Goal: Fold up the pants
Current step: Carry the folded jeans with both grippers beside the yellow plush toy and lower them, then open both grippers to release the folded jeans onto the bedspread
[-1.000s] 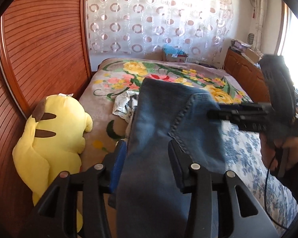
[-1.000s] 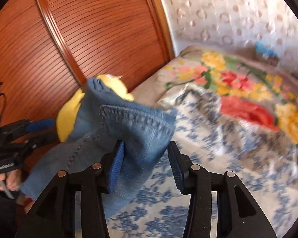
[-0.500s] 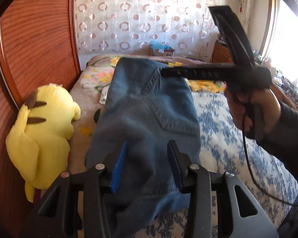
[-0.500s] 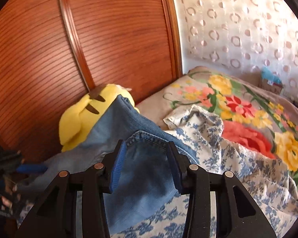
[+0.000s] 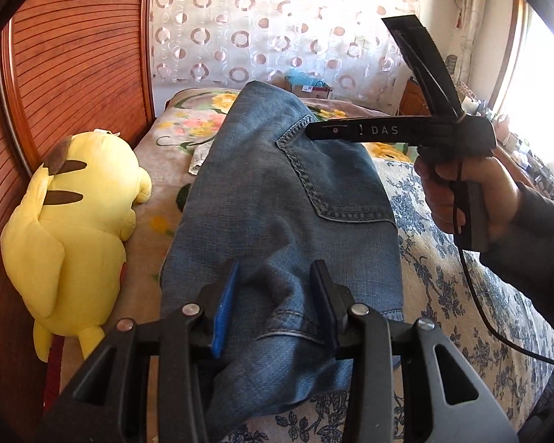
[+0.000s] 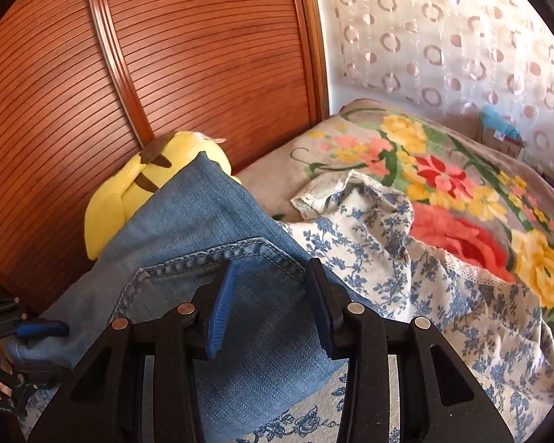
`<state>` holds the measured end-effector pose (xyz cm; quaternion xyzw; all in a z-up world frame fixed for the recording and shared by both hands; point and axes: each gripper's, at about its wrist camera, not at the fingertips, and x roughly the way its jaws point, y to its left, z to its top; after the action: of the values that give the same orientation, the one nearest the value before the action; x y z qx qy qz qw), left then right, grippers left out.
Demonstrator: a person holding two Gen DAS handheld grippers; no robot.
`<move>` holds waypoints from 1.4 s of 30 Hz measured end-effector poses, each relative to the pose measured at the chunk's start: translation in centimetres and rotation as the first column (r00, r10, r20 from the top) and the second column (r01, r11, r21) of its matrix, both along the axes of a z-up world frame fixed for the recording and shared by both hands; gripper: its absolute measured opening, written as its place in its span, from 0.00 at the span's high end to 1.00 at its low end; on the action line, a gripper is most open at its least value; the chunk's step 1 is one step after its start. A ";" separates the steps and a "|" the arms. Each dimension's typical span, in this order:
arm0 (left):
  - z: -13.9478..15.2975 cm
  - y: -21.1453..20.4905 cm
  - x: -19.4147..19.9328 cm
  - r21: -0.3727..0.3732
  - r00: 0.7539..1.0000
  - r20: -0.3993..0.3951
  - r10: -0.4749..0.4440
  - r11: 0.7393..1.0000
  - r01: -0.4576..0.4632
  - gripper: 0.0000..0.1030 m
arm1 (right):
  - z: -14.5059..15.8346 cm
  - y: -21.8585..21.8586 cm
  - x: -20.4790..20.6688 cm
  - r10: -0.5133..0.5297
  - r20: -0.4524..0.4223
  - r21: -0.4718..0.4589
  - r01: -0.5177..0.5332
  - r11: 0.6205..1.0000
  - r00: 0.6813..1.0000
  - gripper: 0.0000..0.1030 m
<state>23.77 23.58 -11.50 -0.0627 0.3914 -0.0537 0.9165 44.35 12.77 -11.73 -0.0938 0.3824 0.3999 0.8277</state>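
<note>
Currently the jeans (image 5: 277,199) hang stretched between both tools above the near part of the bed (image 5: 443,288), beside a yellow plush toy (image 5: 70,221) at the left. The left gripper (image 5: 275,302) is clamped on bunched denim near a seam; the right gripper (image 6: 269,295) grips the cloth at the pocket (image 6: 218,295) edge. Judgement: the denim is thick, fairly heavy, limp yet not slippery. Seams and the waistband offer the firmest hold; a single thin layer may sag.

Blue denim pants (image 5: 277,199), back pocket up, lie spread along the bed, hem end bunched.
</note>
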 end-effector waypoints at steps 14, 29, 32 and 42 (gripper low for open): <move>-0.2 -0.4 0.0 0.022 0.999 -0.001 0.045 0.999 -0.045 0.60 | 1.8 -1.9 -6.4 0.063 0.015 0.028 -0.064 0.998 0.998 0.64; 0.8 0.8 -2.6 0.010 0.995 0.013 0.095 0.995 -0.095 0.39 | -2.1 -1.7 -7.1 0.062 -0.027 -0.021 -0.063 0.998 0.998 0.63; 1.2 1.7 -4.1 -0.045 0.993 0.023 0.118 0.992 -0.117 0.40 | -2.0 -1.8 -7.1 0.061 -0.026 -0.017 -0.061 0.998 0.998 0.63; 2.0 2.2 -4.8 -0.006 0.986 0.051 0.158 0.987 -0.158 0.41 | -0.1 -1.5 -6.8 0.057 0.005 0.015 -0.057 0.998 0.998 0.64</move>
<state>19.01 25.75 -9.50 -0.0931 0.3614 0.0170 0.9276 37.58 11.24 -11.84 -0.0993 0.3749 0.4259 0.8174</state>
